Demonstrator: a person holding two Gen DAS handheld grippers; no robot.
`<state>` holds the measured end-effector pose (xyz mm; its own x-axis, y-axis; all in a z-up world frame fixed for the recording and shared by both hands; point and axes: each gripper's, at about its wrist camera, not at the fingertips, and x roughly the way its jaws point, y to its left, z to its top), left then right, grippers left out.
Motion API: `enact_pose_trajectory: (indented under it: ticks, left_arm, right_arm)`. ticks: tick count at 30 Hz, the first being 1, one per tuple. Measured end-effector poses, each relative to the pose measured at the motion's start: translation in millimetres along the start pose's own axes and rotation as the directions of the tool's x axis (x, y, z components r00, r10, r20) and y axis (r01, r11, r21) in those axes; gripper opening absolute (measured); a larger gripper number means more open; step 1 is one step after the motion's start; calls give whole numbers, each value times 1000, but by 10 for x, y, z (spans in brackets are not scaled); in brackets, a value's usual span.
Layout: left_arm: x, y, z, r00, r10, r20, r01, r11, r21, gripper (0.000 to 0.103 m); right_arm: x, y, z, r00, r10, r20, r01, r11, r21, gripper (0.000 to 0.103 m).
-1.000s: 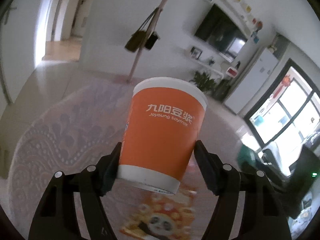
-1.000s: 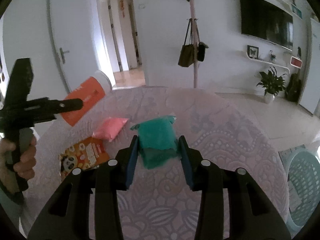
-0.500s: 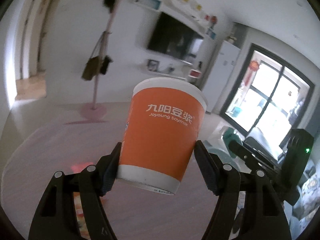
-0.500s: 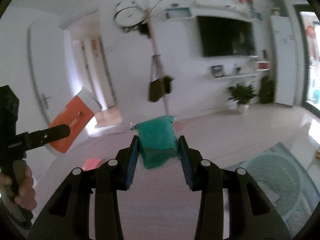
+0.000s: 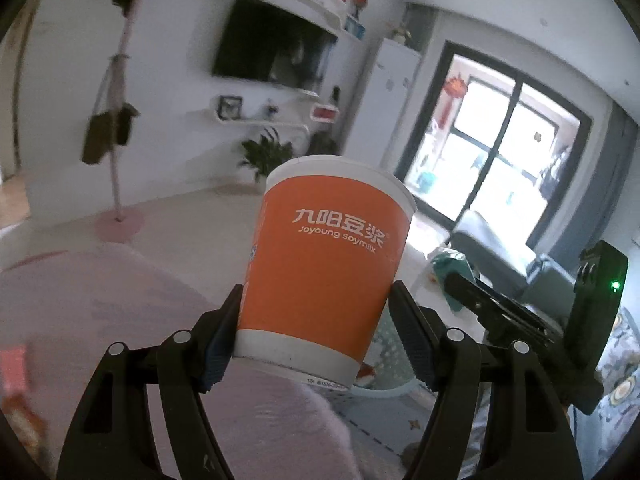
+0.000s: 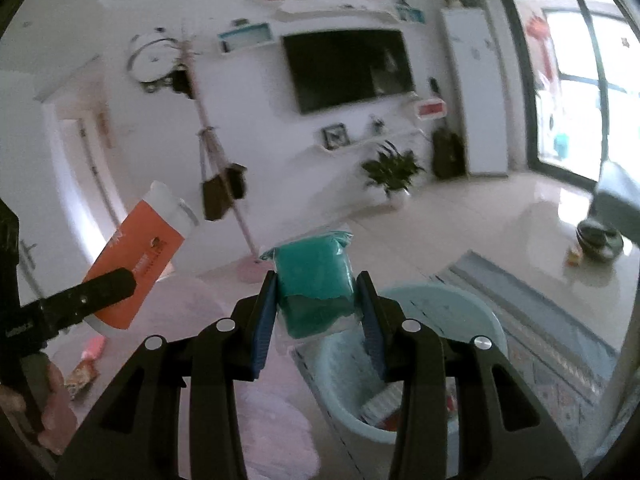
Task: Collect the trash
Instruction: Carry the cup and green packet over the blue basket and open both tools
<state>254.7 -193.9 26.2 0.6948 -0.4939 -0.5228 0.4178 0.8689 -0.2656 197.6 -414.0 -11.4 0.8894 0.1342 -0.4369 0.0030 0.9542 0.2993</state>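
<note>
The left gripper point(image 5: 314, 340) clamped an orange cup point(image 5: 328, 264); the right gripper point(image 6: 316, 316) pinched a teal packet point(image 6: 314, 280) above a wrapper-holding blue basket point(image 6: 460, 312).

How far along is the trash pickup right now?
Done: some trash already lies in the light blue basket on the floor. In hand: the left gripper clamps an orange paper cup and the right gripper clamps a green packet, poised above the basket. Left: dropping both, then a pink packet and a snack wrapper on the table.
</note>
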Motion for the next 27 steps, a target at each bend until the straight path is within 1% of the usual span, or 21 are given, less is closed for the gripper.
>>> enact_pose_trajectory:
  ticks: [2,5,6,8,9,10,11,12,14,17,19,20,21,22,24,27]
  left_arm:
    - [238,-92,-49,999,-10,-39,10,1000,5,69]
    - [567,-168,-124,995,-38,-97,37,999,-11,69]
    - [698,-183,-162,992,-51,-119,48,999,-25,69]
    - [890,-172,-213,985,-70,-158,62,997,-53,70]
    - [1032,-167,-251,978,-86,-191,73,995,-75,70]
    - [1103,-157,-269,974,-93,-206,76,993,-88,70]
    - [1189,-156,-289,969,-104,-225,82,991,-106,70]
    - [1262,-148,-311,964,-113,-242,87,989,-117,70]
    - [1381,-144,-352,959,-108,-263,79,990,-119,70]
    - [1471,-137,-397,955,-114,-276,83,989,-121,71]
    - [1506,-163,-424,953,-114,-281,84,989,-118,75]
    - [1514,-184,-430,953,-113,-282,83,990,-116,77]
    - [1522,-194,-427,953,-115,-281,84,989,-118,78]
    - [1511,-185,-437,952,-121,-280,89,988,-123,78]
    - [1486,-161,-427,951,-131,-280,93,985,-146,78]
    - [1397,-178,-391,953,-142,-268,104,983,-154,78]
  right_arm:
    - [114,-217,-76,998,-38,-47,40,998,41,37]
    - [301,-456,-185,988,-86,-124,98,991,89,37]
    - [387,-556,-235,980,-111,-163,130,985,112,37]
    - [561,-735,-337,956,-177,-232,216,964,153,37]
    - [622,-796,-383,945,-201,-256,248,955,165,37]
    - [677,-865,-445,935,-216,-282,272,946,179,37]
    - [736,-944,-505,928,-213,-307,281,939,197,37]
    - [767,-981,-547,925,-206,-320,281,937,207,37]
    - [862,-1046,-622,915,-202,-350,287,934,212,38]
    - [943,-1097,-673,909,-201,-366,292,933,212,39]
    - [976,-1125,-669,910,-182,-372,278,934,224,43]
    - [1016,-1141,-631,911,-181,-372,278,934,227,48]
    - [1007,-1153,-629,910,-190,-369,286,931,225,52]
    - [981,-1168,-626,911,-197,-362,290,931,223,53]
    - [926,-1198,-607,920,-191,-342,279,932,232,55]
    - [850,-1182,-564,924,-191,-330,275,934,229,55]
